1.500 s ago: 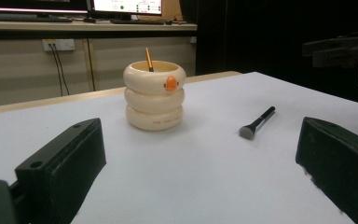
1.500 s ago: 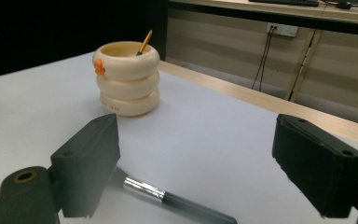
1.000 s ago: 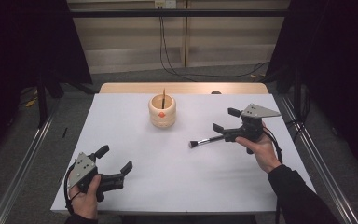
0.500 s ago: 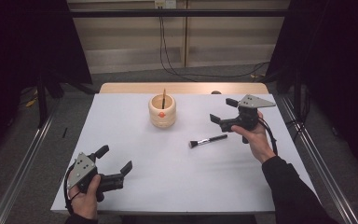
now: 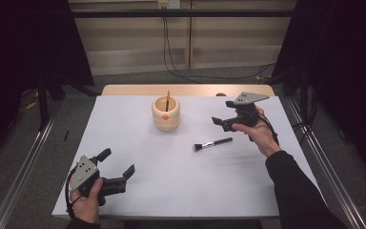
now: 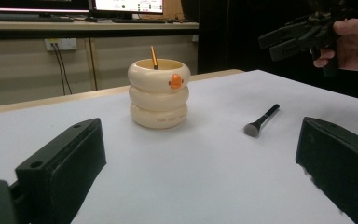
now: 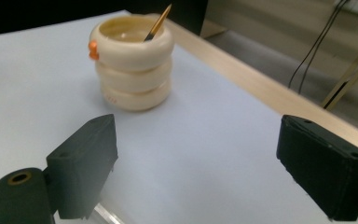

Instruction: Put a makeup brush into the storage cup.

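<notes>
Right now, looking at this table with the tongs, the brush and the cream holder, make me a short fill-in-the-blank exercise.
1. The black-handled makeup brush lies flat on the ____ table cover.
2. The cream ring-stacked holder holds one thin ____-coloured stick.
3. The right tongs hover with jaws ____ and nothing between them.
4. The left tongs are nearest the table's ____ edge in the high view.

Missing words: white; orange; open; front
</notes>
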### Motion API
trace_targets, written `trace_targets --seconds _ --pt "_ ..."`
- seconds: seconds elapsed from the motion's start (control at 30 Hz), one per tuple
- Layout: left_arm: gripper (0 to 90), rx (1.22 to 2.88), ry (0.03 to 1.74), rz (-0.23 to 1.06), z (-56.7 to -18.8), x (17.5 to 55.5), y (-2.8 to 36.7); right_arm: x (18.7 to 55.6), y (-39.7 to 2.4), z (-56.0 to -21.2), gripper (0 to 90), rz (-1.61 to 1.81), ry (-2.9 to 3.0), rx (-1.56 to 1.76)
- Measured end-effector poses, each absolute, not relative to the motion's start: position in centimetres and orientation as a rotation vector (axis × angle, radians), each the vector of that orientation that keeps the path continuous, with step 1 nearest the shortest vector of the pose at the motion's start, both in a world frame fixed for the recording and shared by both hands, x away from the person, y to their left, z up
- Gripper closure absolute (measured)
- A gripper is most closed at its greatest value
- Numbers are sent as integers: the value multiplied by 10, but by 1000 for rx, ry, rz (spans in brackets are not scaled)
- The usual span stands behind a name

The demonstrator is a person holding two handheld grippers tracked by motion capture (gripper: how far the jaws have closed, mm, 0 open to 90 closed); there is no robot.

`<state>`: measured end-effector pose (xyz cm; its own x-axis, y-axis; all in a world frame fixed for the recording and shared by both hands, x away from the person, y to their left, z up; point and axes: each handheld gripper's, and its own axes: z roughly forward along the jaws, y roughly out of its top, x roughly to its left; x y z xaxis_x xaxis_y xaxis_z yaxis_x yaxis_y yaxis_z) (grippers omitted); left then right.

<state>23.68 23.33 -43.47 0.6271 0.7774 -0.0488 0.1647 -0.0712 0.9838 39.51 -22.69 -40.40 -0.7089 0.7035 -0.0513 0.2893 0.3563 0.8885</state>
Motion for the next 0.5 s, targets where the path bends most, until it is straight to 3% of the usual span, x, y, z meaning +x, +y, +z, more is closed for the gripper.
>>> trace_targets --seconds 0.13,0.27,0.5 --pt "14 1594 804 612 -435 237 234 400 -227 -406 128 1261 2276 902" --pt "14 1596 801 600 -436 238 234 405 -228 -410 221 1208 2333 903" --pt "14 1595 811 596 -436 238 233 411 -230 -418 268 1151 2472 928"
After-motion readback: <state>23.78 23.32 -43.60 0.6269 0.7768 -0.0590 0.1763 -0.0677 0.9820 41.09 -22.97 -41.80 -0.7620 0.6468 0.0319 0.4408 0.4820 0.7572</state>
